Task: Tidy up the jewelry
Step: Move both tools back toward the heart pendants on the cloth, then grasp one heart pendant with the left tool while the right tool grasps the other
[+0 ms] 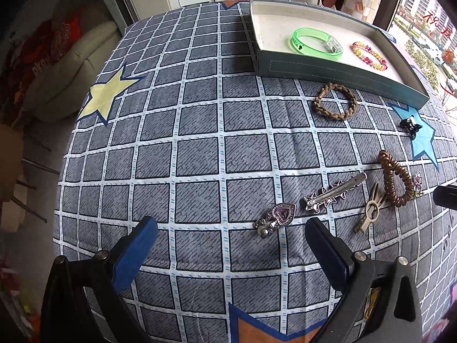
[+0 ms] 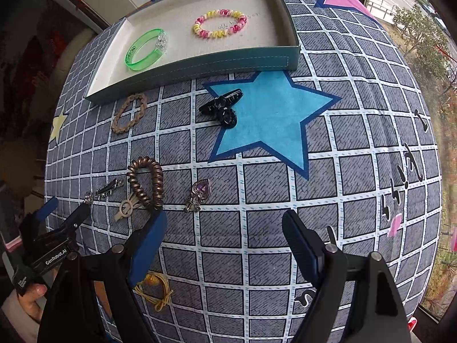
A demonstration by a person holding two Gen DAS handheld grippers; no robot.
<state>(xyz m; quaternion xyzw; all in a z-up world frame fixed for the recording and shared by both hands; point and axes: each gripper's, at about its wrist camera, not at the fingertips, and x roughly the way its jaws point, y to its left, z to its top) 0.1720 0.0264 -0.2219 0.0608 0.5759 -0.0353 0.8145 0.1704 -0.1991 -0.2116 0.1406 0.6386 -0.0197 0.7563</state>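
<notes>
Resting in the tray (image 2: 291, 54) are two bracelets (image 2: 220, 24), both grippers (image 1: 231, 245) (image 2: 222, 240) spread empty.

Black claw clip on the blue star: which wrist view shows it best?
Right wrist view: the black claw clip lies near centre, large and unobstructed. In the left wrist view it is small and distorted at the right edge.

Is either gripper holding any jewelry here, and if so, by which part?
Nothing is held. The left gripper and right gripper are both open above the cloth, with only fabric between their fingers.
</notes>
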